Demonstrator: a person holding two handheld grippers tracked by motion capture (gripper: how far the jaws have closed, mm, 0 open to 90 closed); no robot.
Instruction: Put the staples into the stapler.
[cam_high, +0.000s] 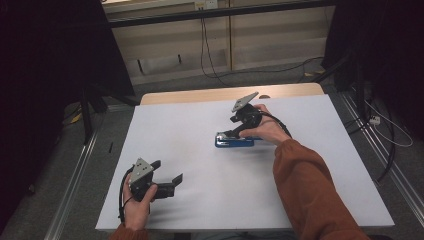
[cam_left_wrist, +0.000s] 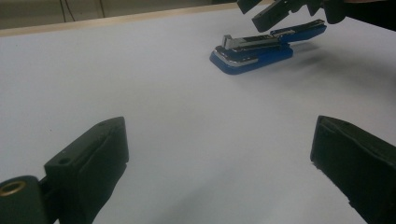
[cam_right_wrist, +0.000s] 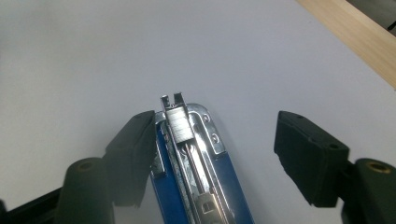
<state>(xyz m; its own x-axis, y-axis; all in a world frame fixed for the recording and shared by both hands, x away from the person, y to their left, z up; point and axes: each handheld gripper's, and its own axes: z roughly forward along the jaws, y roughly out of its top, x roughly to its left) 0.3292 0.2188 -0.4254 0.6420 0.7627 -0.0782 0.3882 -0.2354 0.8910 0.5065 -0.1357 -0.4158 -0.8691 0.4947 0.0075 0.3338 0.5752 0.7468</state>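
Stapler, blue with a chrome staple channel exposed on top, is straddled unclasped by the parted right gripper; the left gripper is spread wide over bare table.

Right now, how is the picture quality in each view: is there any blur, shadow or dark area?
High view: dim, both sides of the room nearly black, the white table evenly lit, slightly soft. Left gripper view: its own left tongs blurred in the foreground, the blue stapler fairly sharp with a soft shadow beside it. Right gripper view: the stapler's metal glints mildly, the right tongs soft at the edges.
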